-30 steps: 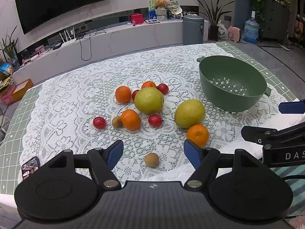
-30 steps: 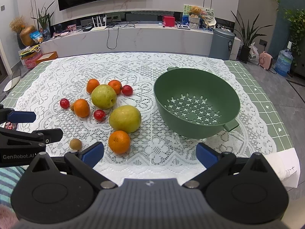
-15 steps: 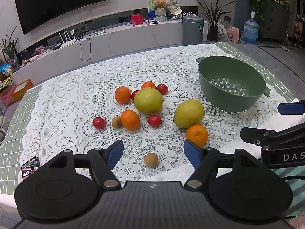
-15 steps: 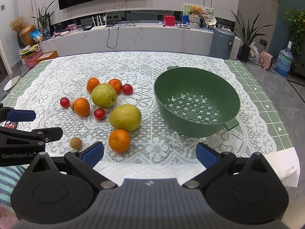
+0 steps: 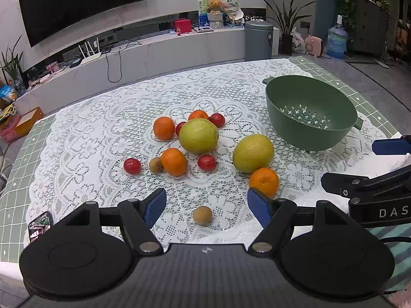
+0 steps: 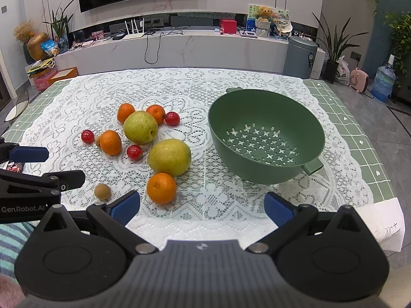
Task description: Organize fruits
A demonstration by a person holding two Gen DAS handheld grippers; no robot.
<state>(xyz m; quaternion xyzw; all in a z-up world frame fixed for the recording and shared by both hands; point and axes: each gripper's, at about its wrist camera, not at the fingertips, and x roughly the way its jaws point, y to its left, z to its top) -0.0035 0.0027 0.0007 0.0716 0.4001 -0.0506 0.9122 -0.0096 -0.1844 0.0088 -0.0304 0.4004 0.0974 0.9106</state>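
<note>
Fruit lies loose on a white lace cloth: two yellow-green pears (image 5: 198, 135) (image 5: 253, 153), several oranges (image 5: 264, 181), several small red fruits (image 5: 206, 162) and two small brown fruits (image 5: 202, 214). An empty green colander (image 6: 265, 134) stands to the right of them. My left gripper (image 5: 206, 206) is open and empty, just above the near brown fruit. My right gripper (image 6: 201, 208) is open and empty near the table's front edge, right of the nearest orange (image 6: 161, 188). Each gripper shows at the side of the other's view.
A phone (image 5: 39, 225) lies at the table's front left corner. A white paper (image 6: 390, 227) lies at the front right. Behind the table stand a low white TV counter (image 6: 179, 48) and a grey bin (image 6: 300, 56).
Both grippers have drifted very slightly; the fruit and colander sit a touch lower-left in the left view. Nothing was grasped or moved.
</note>
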